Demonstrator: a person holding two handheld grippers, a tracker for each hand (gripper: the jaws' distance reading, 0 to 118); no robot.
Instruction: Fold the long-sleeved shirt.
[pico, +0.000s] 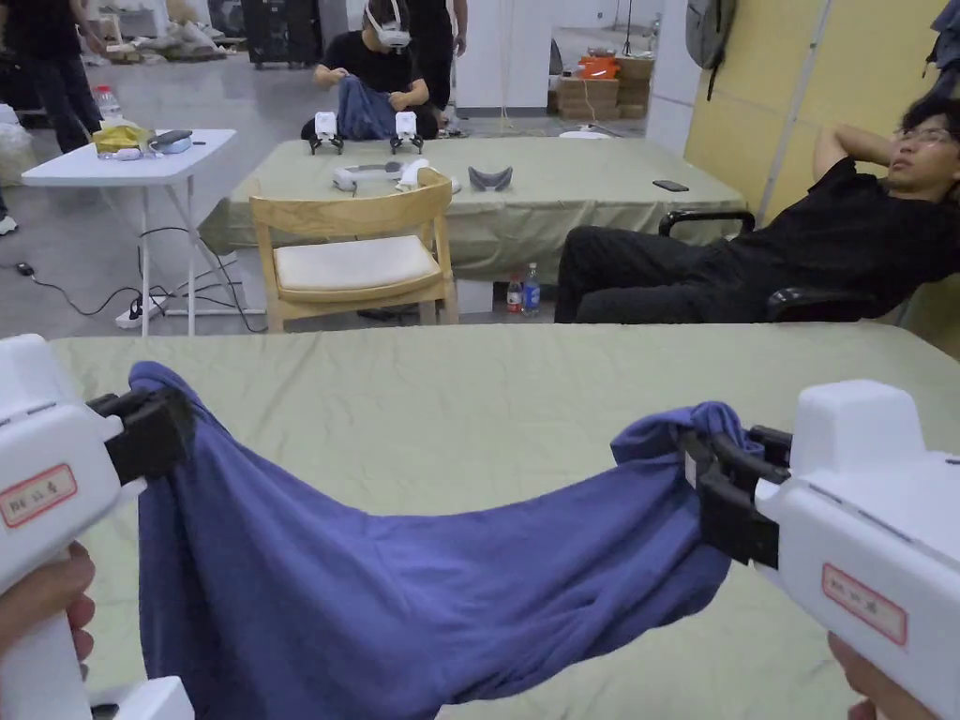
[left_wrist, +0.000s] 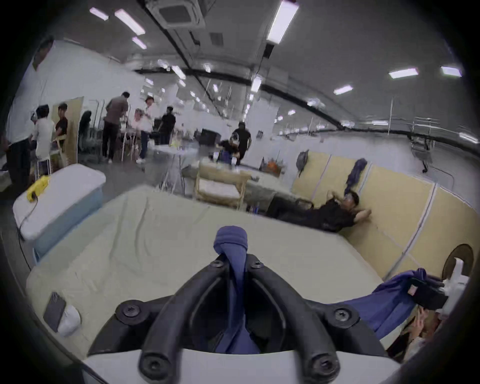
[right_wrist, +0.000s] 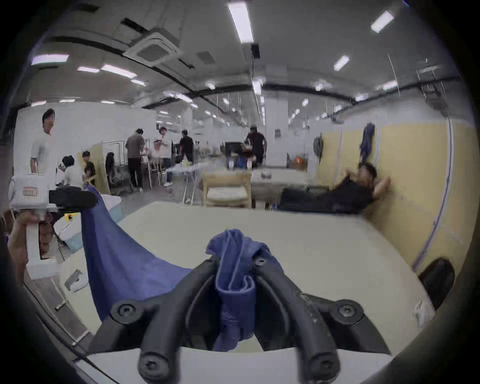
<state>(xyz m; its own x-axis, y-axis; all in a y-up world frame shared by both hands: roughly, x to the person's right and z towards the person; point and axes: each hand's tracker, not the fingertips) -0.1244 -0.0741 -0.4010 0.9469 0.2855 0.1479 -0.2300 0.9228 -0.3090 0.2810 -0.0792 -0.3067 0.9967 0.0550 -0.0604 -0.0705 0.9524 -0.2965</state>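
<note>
Both claws, left claw (pico: 178, 427) and right claw (pico: 698, 478), clench the blue shirt (pico: 422, 591); their red labels are unreadable.

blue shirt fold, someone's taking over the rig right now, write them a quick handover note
Left claw: shut on one bunched edge of the blue long-sleeved cotton shirt.
Right claw: shut on the opposite bunched edge.
Shirt hangs sagging between both claws, above the table with the pale green cloth.
Done: shirt picked up and spread.
Left: lay it flat, then all folds; none visible yet.
</note>
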